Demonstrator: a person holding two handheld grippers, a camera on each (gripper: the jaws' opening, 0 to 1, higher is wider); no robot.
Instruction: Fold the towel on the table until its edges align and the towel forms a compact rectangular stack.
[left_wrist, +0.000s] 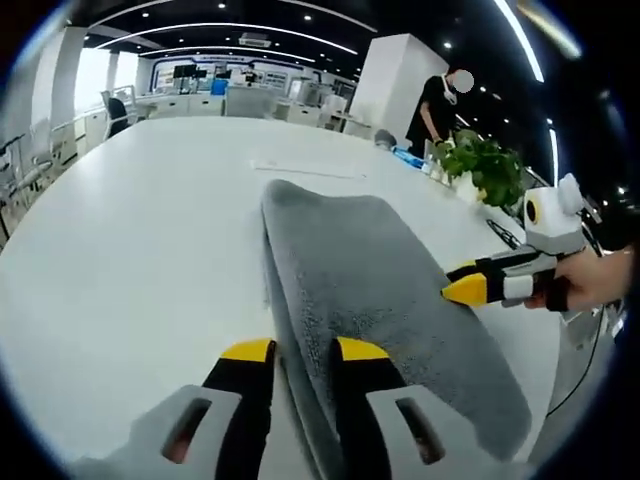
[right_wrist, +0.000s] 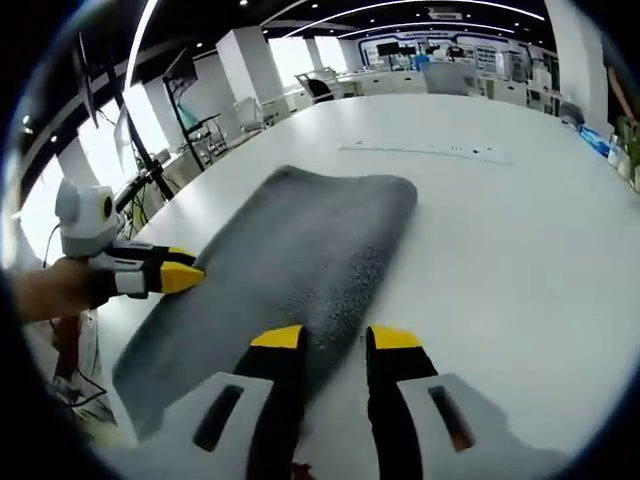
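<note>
The left gripper (left_wrist: 305, 350), black with yellow tips, reaches forward low over the white worktop (left_wrist: 140, 230), its jaws spread either side of the near edge of the grey terry towel (left_wrist: 370, 280); whether they touch the cloth I cannot tell; the right gripper (right_wrist: 338, 338) likewise straddles the towel's opposite edge with jaws apart; in the left gripper view it enters from the right, held by a hand (left_wrist: 590, 280), tip at the towel's side; the towel lies folded lengthwise on the worktop; a green leafy plant (left_wrist: 490, 165) stands at the far edge.
</note>
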